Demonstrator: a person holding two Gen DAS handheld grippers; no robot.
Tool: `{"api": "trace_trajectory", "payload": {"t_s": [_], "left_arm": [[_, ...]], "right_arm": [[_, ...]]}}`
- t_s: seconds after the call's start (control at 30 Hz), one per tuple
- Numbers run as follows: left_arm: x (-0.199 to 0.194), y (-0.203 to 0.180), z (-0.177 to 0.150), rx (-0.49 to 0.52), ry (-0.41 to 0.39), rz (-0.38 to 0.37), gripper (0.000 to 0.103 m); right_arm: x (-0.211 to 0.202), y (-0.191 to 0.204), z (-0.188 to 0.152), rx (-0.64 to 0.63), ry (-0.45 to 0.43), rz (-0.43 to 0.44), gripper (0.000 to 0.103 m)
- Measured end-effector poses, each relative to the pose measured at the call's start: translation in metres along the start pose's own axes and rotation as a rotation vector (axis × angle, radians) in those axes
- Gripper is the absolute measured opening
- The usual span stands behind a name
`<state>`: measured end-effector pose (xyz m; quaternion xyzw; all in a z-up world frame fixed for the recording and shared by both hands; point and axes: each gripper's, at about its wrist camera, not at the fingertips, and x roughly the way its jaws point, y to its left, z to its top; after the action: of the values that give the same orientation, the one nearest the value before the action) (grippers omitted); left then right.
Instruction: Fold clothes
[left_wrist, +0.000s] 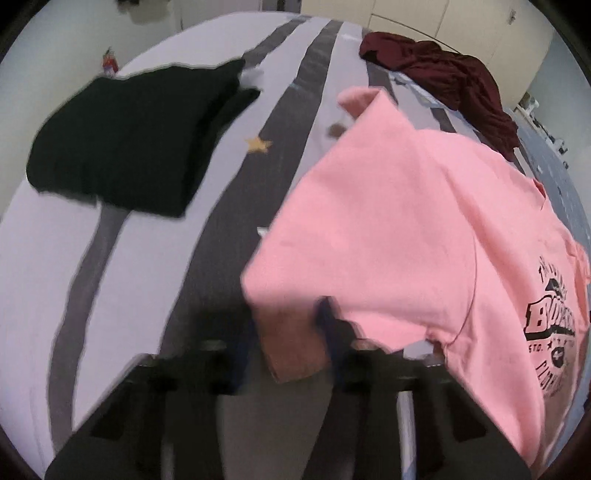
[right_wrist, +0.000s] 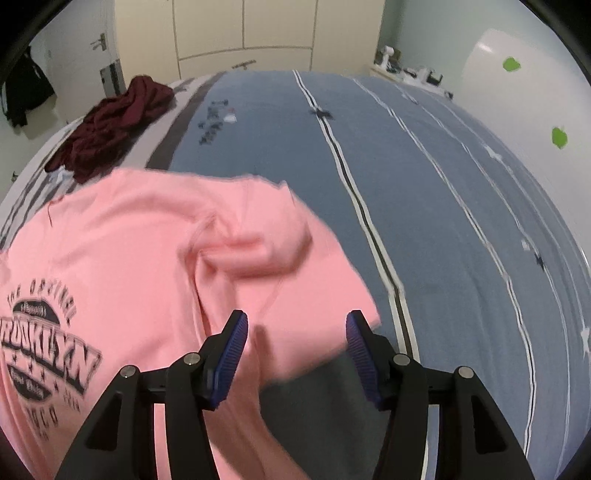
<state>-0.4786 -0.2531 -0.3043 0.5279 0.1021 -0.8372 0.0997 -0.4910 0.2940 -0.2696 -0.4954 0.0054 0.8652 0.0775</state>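
Where print shows, pink T-shirt (right_wrist: 122, 240) reads "THE ORIGINAL".

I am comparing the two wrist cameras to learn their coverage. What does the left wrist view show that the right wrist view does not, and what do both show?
Only the left wrist view shows the folded black garment on the white and grey striped part of the bed cover, and the left gripper, blurred, at the hem of the pink T-shirt.

Only the right wrist view shows the blue part of the cover, the wardrobe doors and the open right gripper.

Both show the pink T-shirt and the crumpled maroon garment.
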Motion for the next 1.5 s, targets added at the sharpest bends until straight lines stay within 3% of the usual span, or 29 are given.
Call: {"api": "trace_trajectory", "payload": {"t_s": [0.2, 0.33, 0.43, 0.5, 0.57, 0.67, 0.73, 0.8, 1.07, 1.3, 1.33, 1.4, 1.47, 1.5], "left_arm": [[-0.075, -0.003, 0.043, 0.183, -0.179, 0.06, 0.005], [-0.084, 0.013, 0.064, 0.291, -0.151, 0.117, 0.005], [-0.077, 0.032, 0.066, 0.264, -0.126, 0.18, 0.006], [-0.072, 0.051, 0.063, 0.149, -0.081, 0.205, 0.011], [-0.075, 0.054, 0.052, 0.091, -0.094, 0.199, 0.017], [-0.097, 0.043, 0.015, 0.057, -0.167, 0.119, 0.042], [-0.108, 0.033, -0.022, 0.021, -0.159, 0.048, 0.052], [-0.108, 0.016, -0.066, 0.011, -0.085, -0.02, 0.052], [-0.123, -0.044, -0.226, -0.108, 0.081, -0.235, 0.052], [-0.13, -0.09, -0.283, -0.087, 0.075, -0.284, 0.052], [-0.129, -0.097, -0.286, -0.059, 0.064, -0.275, 0.048], [-0.131, -0.113, -0.286, 0.041, 0.04, -0.224, 0.015], [-0.135, -0.12, -0.285, 0.093, 0.019, -0.197, 0.004], [-0.139, -0.12, -0.283, 0.099, 0.009, -0.193, 0.004]], "right_arm": [[-0.003, -0.001, -0.021, 0.066, 0.036, 0.001, 0.052], [-0.006, 0.002, -0.031, 0.099, 0.05, 0.005, 0.052], [-0.01, 0.007, -0.034, 0.081, 0.051, 0.005, 0.052], [-0.013, 0.011, -0.038, 0.077, 0.056, 0.009, 0.052], [-0.018, 0.011, -0.042, 0.07, 0.056, 0.005, 0.052], [-0.029, 0.008, -0.052, 0.071, 0.054, 0.016, 0.052], [-0.039, 0.005, -0.062, 0.065, 0.055, 0.026, 0.052], [-0.047, 0.002, -0.073, 0.053, 0.061, 0.032, 0.052], [-0.068, -0.02, -0.137, -0.008, 0.114, 0.089, 0.052], [-0.083, -0.035, -0.19, -0.097, 0.155, 0.128, 0.053], [-0.082, -0.033, -0.196, -0.106, 0.164, 0.128, 0.053], [-0.08, -0.03, -0.207, -0.124, 0.174, 0.126, 0.053], [-0.079, -0.024, -0.213, -0.134, 0.162, 0.113, 0.052], [-0.079, -0.022, -0.215, -0.136, 0.149, 0.097, 0.052]]}}
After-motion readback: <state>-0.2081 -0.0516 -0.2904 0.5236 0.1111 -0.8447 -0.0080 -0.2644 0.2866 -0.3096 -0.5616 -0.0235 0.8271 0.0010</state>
